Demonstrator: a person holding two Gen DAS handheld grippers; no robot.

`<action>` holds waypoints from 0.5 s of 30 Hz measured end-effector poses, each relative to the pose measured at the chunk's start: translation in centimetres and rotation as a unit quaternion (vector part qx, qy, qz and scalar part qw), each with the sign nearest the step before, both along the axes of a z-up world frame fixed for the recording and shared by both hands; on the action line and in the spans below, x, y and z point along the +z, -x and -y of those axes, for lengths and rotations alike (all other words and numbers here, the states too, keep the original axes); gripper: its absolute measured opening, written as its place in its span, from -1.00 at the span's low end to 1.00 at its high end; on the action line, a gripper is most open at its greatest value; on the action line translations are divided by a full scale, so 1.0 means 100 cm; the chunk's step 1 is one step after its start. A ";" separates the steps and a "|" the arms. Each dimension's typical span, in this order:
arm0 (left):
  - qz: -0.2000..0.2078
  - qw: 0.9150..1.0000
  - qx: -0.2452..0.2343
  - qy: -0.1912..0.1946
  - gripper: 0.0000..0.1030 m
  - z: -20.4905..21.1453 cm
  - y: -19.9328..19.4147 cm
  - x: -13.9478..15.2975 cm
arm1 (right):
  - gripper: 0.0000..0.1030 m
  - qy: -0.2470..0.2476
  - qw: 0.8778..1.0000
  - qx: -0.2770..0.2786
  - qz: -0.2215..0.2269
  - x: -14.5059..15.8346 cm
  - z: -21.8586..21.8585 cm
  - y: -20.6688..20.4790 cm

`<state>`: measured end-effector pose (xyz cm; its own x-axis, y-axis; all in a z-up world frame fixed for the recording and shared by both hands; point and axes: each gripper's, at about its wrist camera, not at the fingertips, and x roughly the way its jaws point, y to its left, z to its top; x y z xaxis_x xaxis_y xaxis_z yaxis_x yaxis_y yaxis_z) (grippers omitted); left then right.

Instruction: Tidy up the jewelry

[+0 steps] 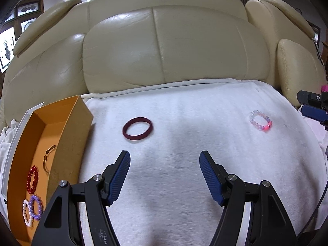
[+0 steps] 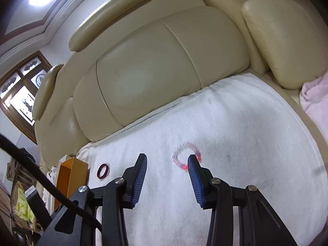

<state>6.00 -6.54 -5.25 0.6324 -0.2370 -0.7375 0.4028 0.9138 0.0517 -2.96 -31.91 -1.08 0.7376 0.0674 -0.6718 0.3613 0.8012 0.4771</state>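
Right now both my grippers hang wide open with nothing between their pads — my left gripper (image 1: 165, 157) over the white towel (image 1: 184, 174), short of the maroon band (image 1: 137, 128), my right gripper (image 2: 167, 161) low over the pale beaded bracelet (image 2: 185, 155), which is blurred and seems to lie partly behind one fingertip. Left of the towel, the orange box (image 1: 67, 139) holds a red bead bracelet (image 1: 32, 179), a purple one (image 1: 35, 207) and others.

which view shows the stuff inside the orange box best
The left wrist view: it looks down into the orange box, showing a red bead bracelet, a purple one and a brown bangle. The right wrist view shows only the box's end, contents hidden.
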 end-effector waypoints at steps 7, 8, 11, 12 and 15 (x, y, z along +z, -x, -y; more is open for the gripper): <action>0.005 1.000 0.004 -0.029 0.52 0.007 0.001 -0.005 | -0.04 0.004 0.999 0.022 -0.030 -0.012 -0.005 -0.012; 0.004 1.000 0.006 -0.028 0.52 0.007 0.000 -0.006 | -0.04 0.004 0.999 0.023 -0.035 -0.014 -0.004 -0.015; -0.005 1.000 0.012 -0.023 0.52 0.005 -0.006 -0.008 | -0.04 0.008 0.999 0.020 -0.050 -0.020 0.001 -0.020; -0.006 1.000 0.016 -0.024 0.52 0.006 -0.008 -0.008 | -0.04 0.009 0.998 0.019 -0.056 -0.023 0.003 -0.021; -0.012 0.999 0.020 -0.023 0.52 0.009 -0.011 -0.011 | -0.04 0.000 0.997 0.017 -0.076 -0.031 0.009 -0.023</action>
